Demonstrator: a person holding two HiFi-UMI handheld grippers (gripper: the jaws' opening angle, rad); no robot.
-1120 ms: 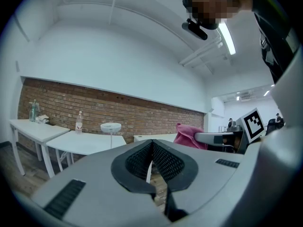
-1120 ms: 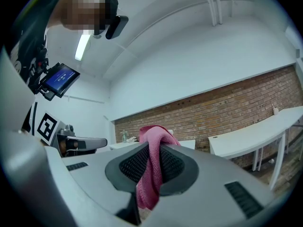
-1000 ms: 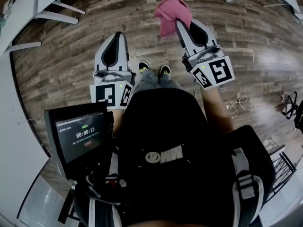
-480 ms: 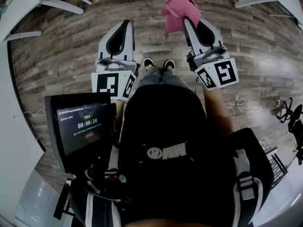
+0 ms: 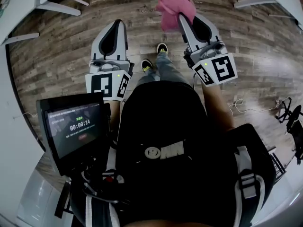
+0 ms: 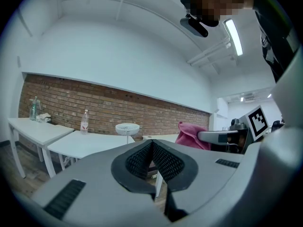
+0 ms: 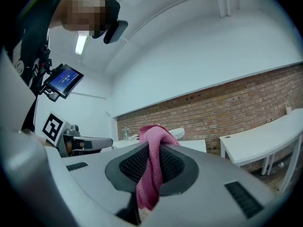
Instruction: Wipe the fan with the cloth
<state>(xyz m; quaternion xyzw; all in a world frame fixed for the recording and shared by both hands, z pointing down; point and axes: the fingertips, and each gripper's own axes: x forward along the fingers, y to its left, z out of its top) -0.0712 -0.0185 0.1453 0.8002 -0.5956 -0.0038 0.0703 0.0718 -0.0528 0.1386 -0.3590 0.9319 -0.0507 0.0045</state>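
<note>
I hold a pink cloth (image 5: 170,8) in my right gripper (image 5: 182,17), whose jaws are shut on it; the cloth hangs down between the jaws (image 7: 151,174) in the right gripper view. My left gripper (image 5: 115,25) is shut with nothing in it, its pads pressed together (image 6: 152,144). A small white fan (image 6: 127,128) stands on a white table (image 6: 90,145) ahead, in front of a brick wall. In the right gripper view the fan (image 7: 178,133) peeks out from behind the cloth. Both grippers are well short of the fan.
A clear bottle (image 6: 85,122) stands on the table left of the fan. White tables (image 5: 23,4) ring the wooden floor (image 5: 66,51). My shoes (image 5: 162,48) show between the grippers. A tablet (image 5: 75,129) hangs at my chest and a white cable (image 5: 239,104) lies at right.
The person has taken a step, one foot now ahead of the other. Both grippers stay raised in front, the right still shut on the pink cloth.
</note>
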